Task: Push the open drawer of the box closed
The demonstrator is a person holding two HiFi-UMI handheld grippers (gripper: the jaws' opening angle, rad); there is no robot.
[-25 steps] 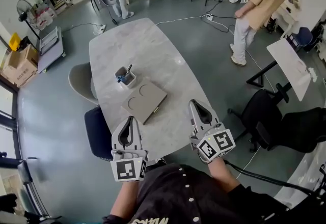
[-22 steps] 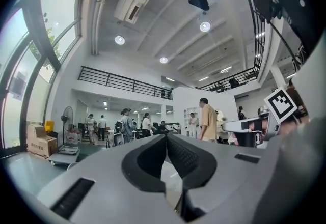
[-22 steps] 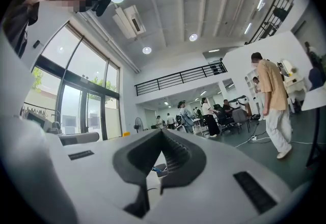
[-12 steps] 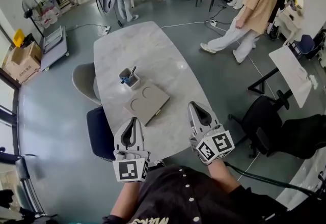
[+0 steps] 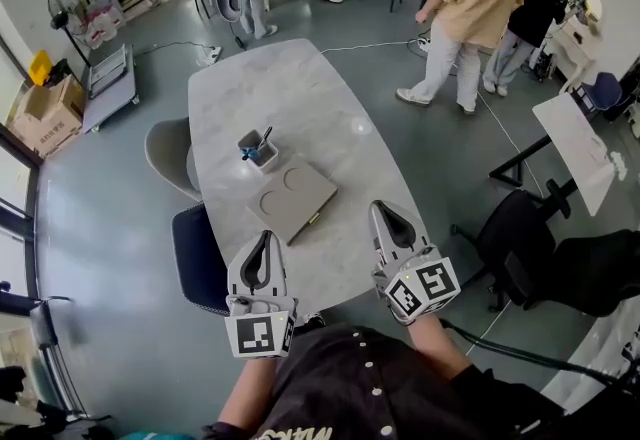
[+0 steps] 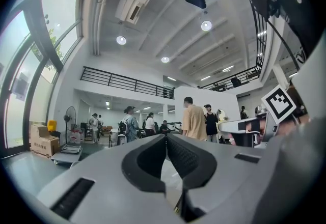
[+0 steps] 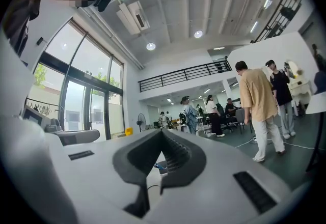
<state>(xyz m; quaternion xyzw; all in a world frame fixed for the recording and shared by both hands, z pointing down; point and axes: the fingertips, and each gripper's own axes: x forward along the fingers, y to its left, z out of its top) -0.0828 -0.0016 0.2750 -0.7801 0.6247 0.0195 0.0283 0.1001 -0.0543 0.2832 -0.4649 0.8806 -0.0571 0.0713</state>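
Observation:
A flat grey-brown box (image 5: 290, 194) with two round recesses in its lid lies on the marble table (image 5: 300, 98). A small yellowish piece shows at its near right edge; from here I cannot make out a drawer. My left gripper (image 5: 262, 236) hovers at the table's near edge, just short of the box's near corner, jaws shut and empty. My right gripper (image 5: 384, 207) is to the right of the box, also shut on nothing. In the left gripper view (image 6: 165, 137) and the right gripper view (image 7: 162, 132) the jaws meet at their tips and point up over the room.
A small square cup with pens (image 5: 254, 149) stands just beyond the box. Two chairs (image 5: 195, 248) are tucked in at the table's left side. A person in a tan shirt (image 5: 468, 3) and others stand beyond the far right end. A black chair (image 5: 500, 228) is at right.
Both grippers have stayed nearly still at the near edge. The person in the tan shirt has walked left toward the table's far end. The view has shifted slightly.

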